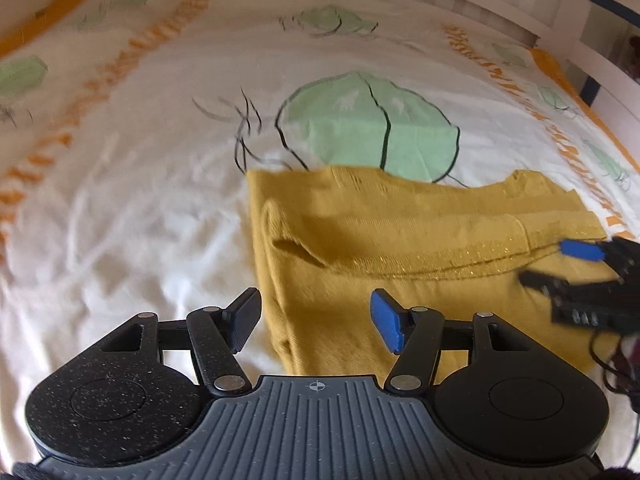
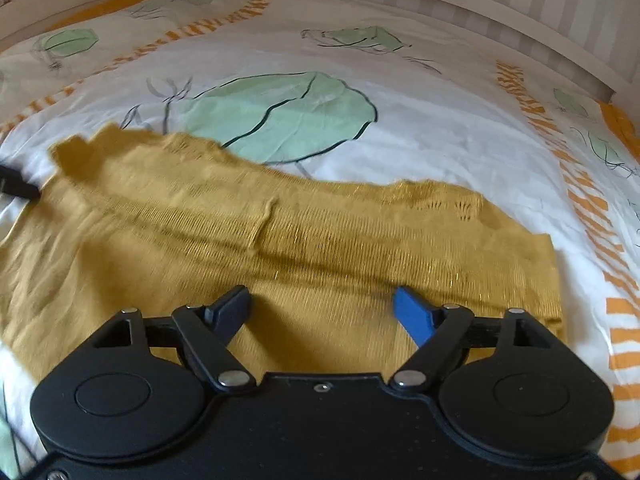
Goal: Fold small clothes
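On the leaf-print bedsheet (image 1: 140, 208) we hover mid-fold over the mustard sweater (image 1: 400, 232), left gripper (image 1: 316, 322) and right gripper (image 2: 322, 312) both released, and next must pinch its near edge.

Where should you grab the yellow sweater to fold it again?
Probably by its near left edge, coming from the left. That edge lies free on the white sheet, right between the open left gripper fingers.
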Demonstrator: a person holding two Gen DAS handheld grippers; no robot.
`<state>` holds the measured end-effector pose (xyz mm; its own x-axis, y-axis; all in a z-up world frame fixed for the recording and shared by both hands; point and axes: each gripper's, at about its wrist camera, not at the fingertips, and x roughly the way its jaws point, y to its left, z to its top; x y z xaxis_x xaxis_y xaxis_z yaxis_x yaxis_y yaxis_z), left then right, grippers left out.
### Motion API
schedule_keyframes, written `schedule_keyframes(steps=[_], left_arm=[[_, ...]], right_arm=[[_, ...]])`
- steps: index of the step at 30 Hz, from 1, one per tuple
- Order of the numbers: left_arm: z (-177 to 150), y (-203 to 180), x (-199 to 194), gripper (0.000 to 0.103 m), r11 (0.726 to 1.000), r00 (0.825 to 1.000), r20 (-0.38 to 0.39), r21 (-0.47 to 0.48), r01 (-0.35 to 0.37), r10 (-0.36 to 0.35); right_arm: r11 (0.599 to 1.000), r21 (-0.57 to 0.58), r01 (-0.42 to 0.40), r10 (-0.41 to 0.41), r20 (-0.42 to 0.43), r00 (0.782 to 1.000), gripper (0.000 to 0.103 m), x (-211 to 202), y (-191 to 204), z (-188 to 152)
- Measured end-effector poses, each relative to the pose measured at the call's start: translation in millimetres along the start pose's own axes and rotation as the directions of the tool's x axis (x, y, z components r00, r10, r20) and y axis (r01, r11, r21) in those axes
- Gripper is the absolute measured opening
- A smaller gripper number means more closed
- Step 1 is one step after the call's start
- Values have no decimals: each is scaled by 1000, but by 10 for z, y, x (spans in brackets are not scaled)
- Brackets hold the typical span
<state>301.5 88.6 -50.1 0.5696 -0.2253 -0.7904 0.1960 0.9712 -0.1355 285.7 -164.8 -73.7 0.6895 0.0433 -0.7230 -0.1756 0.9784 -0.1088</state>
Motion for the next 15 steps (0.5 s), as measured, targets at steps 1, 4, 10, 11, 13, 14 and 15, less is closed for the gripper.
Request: schedule_keyframes(steps=[1,4,10,11,13,14,15], left_arm=[[-24,17,12,59,1000,1000,-6,-6,4,-4],[-77,20,98,59,1000,1000,-29,-12,-5,4],[-110,119,188,59,996,999,-51,-88,12,-17],[-108,131,186,59,995,999,-49,-100,16,-21],[-116,145,189,59,994,999,-46,-111,18,-24],[-113,148,194,59,993,999,-45,-116,19,-25],[-117,157,194,59,992,999,-43,-125,21,-27]], right_arm=[[1000,21,3,-2,-4,1000,82,42,-28,61],[997,79,10,-8,-25,1000,82,188,-121,197],[985,170,9,-1,-45,999,86,405,-278,378],[986,167,14,-7,-45,999,88,427,-278,403],[988,150,25,-18,-50,999,89,487,-276,461],[989,147,30,-22,-55,998,90,522,-284,488],[988,149,35,-27,-57,998,91,556,-297,515]])
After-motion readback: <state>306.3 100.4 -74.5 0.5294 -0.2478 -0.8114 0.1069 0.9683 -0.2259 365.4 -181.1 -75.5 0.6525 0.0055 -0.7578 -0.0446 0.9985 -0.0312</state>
